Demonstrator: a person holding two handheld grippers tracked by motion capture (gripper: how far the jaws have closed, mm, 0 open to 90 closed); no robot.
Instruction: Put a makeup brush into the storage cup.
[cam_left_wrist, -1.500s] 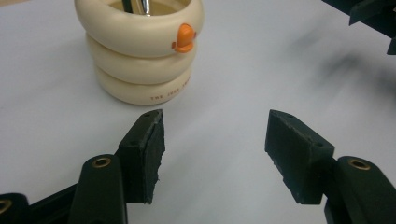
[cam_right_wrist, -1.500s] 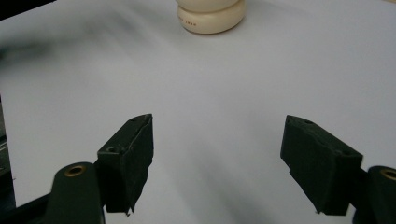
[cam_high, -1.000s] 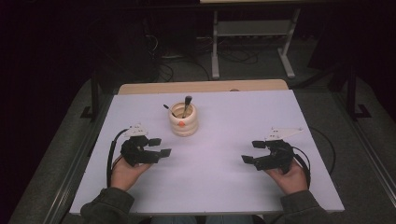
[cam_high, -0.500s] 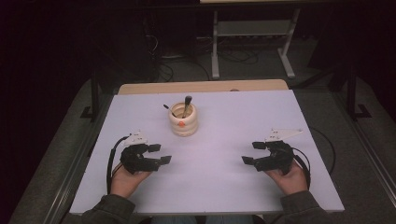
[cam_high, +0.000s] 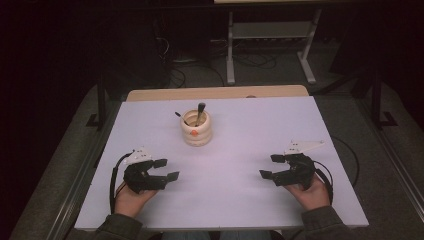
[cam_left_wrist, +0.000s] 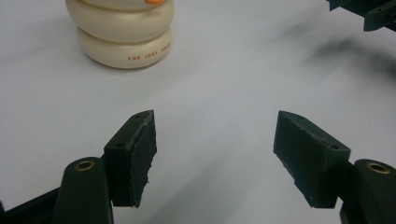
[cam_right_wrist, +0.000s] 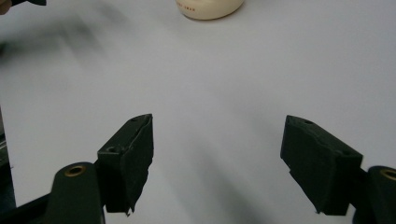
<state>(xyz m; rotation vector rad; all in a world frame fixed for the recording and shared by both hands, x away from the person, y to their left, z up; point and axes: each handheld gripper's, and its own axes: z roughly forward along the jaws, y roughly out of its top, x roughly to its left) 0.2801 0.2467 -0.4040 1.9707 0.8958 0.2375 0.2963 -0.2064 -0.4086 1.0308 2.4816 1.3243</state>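
I see the cream holder (cam_high: 195, 131) upright at twelve o'clock on the table (cam_high: 240, 200), its two dark tools leaning upward. My left gripper (cam_high: 165, 169) has just been opening wider on nothing; my right gripper (cam_high: 272, 166) gapes wide, also on nothing.

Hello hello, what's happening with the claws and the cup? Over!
Left gripper open, just widened, empty. Right gripper open, empty. Cup upright, untouched, tools inside. Nothing in the way.

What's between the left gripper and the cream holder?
Nothing visible: bare white table lies between the open left gripper and the ribbed cream holder, which carries two dark-handled tools.
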